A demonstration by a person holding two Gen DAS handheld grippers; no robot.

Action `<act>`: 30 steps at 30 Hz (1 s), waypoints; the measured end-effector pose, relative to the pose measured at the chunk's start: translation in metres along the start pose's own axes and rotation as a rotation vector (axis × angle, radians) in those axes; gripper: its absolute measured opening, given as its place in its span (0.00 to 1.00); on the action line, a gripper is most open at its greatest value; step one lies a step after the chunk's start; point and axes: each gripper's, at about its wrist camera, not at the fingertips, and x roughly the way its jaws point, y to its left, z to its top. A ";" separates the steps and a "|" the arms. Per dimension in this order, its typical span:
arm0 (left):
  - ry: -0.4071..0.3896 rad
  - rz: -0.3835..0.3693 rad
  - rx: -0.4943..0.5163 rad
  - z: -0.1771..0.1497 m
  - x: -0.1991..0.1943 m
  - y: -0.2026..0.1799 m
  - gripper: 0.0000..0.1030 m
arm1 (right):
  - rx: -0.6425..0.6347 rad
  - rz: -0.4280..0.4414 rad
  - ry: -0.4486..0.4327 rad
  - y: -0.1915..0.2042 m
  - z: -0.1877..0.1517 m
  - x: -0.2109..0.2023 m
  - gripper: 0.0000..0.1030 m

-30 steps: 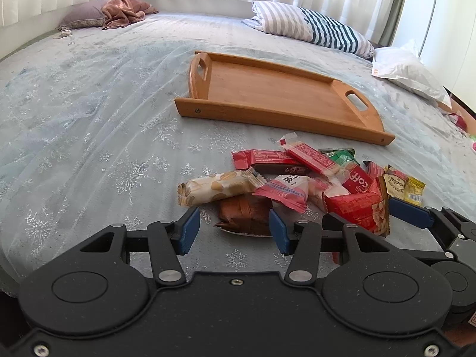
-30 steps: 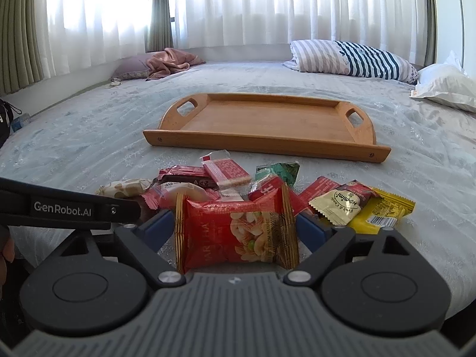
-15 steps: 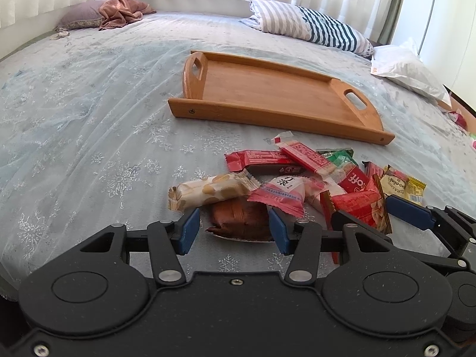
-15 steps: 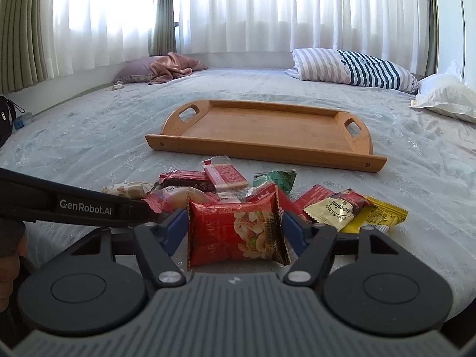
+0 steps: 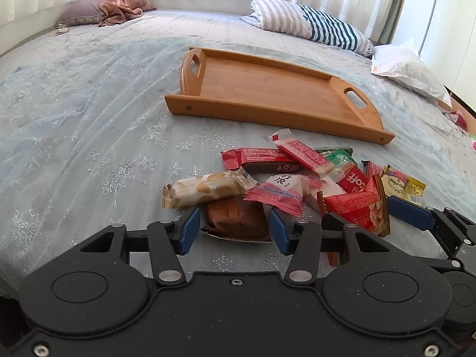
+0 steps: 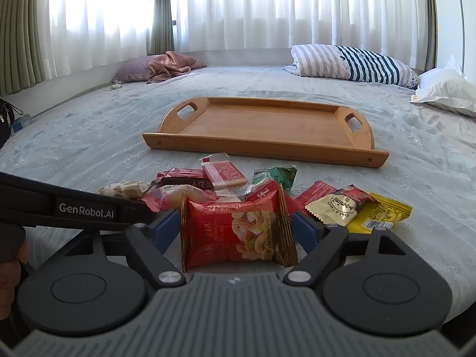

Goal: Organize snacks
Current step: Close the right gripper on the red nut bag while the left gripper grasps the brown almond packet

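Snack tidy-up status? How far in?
Nothing done: the wooden handled tray is bare. In hand: right gripper opening around the red nut packet; left gripper straddles the brown wrapped cake. Left: the entire snack pile on the bedspread.

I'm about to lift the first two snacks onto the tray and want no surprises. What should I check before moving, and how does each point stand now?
1. Wooden tray holds nothing yet: ok.
2. Path from the snack pile to the tray over the bedspread is free: ok.
3. Brown packet sits between the left gripper pads: ok; pads pressing on it: cannot tell.
4. Red nut packet sits between the right gripper pads: ok; firm grip: not ok, its jaws are opening.
5. Pink wrapper overlaps the brown packet and may drag along: not ok.
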 end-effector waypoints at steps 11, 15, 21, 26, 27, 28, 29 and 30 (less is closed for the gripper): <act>0.003 -0.004 -0.010 0.000 0.003 0.001 0.48 | 0.000 0.006 0.036 0.000 -0.002 0.008 0.91; 0.006 -0.006 -0.005 0.000 0.005 0.001 0.49 | -0.002 0.016 0.019 -0.001 -0.001 0.003 0.73; 0.006 -0.005 -0.004 -0.001 0.006 -0.001 0.50 | -0.016 0.001 0.005 -0.002 0.001 -0.005 0.66; 0.010 0.003 0.016 -0.001 0.011 -0.004 0.51 | 0.020 -0.020 -0.017 -0.011 0.003 -0.014 0.65; 0.010 0.006 0.028 -0.002 0.013 -0.006 0.51 | 0.026 -0.025 -0.019 -0.013 0.004 -0.015 0.65; 0.011 0.018 0.050 -0.003 0.014 -0.009 0.47 | 0.032 -0.031 -0.020 -0.015 0.004 -0.016 0.65; 0.007 0.031 0.078 -0.004 0.014 -0.012 0.47 | 0.037 -0.037 -0.021 -0.017 0.004 -0.016 0.65; 0.002 0.039 0.096 -0.004 0.012 -0.016 0.46 | 0.041 -0.041 -0.019 -0.019 0.004 -0.016 0.65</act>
